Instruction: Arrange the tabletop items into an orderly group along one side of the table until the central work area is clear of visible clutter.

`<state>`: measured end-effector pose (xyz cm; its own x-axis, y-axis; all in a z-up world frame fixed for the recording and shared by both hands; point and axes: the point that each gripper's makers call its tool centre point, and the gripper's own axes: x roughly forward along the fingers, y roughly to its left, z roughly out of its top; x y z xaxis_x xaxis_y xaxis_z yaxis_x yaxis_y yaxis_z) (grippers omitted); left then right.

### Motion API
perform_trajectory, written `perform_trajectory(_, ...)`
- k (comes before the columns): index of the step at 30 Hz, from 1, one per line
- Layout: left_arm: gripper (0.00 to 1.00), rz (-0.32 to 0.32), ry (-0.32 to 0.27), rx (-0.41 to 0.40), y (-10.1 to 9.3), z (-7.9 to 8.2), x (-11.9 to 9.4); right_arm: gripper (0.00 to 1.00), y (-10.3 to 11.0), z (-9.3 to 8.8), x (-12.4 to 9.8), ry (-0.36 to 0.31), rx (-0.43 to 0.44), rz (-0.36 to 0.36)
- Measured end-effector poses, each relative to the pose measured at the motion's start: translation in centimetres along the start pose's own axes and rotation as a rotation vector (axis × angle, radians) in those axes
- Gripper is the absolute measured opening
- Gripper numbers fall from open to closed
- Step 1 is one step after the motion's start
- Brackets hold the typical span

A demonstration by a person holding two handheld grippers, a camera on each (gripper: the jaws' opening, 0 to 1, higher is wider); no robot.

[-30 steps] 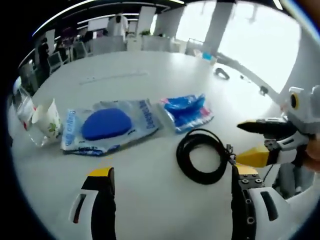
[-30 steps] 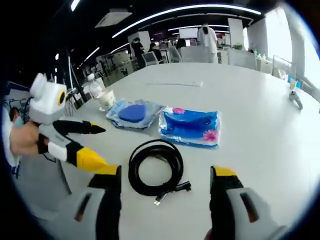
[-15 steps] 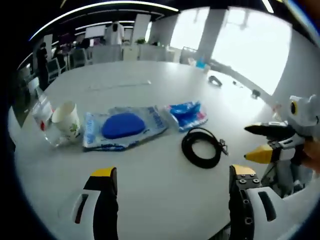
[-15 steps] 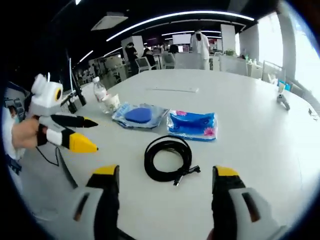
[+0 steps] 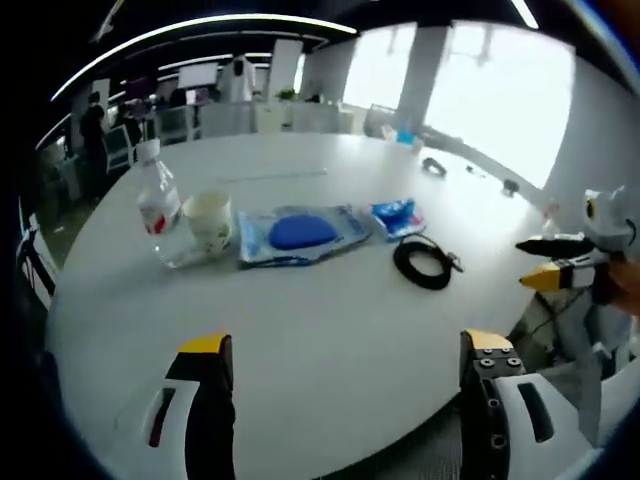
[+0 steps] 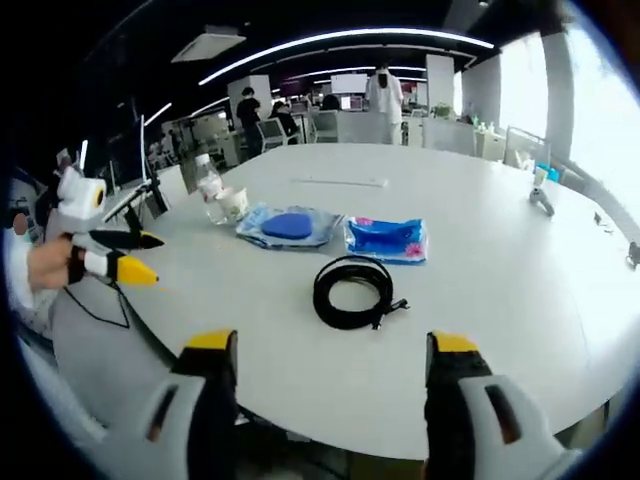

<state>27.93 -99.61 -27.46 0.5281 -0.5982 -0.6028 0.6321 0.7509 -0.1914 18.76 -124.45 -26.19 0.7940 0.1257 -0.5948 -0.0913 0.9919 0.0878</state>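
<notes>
Both my grippers, left [image 5: 340, 400] and right [image 6: 330, 400], hover with jaws apart and empty over the tabletop [image 6: 480, 300], where the coiled black cable [image 6: 352, 291] lies (beside the blue packet [image 6: 386, 239]).

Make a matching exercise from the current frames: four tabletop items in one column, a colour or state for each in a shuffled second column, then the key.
Items:
1. water bottle
2. paper cup
3. cable
4. tissue pack

Descriptions:
A. black, wound in a coil
B. blue wrapper with pink flowers, lying flat
C. clear, upright, white cap
D. white with a printed pattern, open top, upright

Pairs: 1-C, 2-D, 3-A, 4-B
</notes>
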Motion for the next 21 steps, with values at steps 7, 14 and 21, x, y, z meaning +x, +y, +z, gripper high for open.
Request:
perform_trajectory(7,0.91,0.021,-0.012,-0.010,3.0,-0.7,-3.1,0.76,1.3,-1.3,-1.5,0.018,0.028,-0.015)
perform_trajectory(14,0.91,0.040,-0.038,-0.027,5.9,-1.3,-6.3,0.81,1.3,-1.9,-2.9,0.042,0.113,-0.041)
perform_trajectory(21,0.93,0.052,-0.031,-0.059,7.8,-2.1,-8.6,0.83,0.7,-2.6,-4.1,0.054,0.140,-0.065)
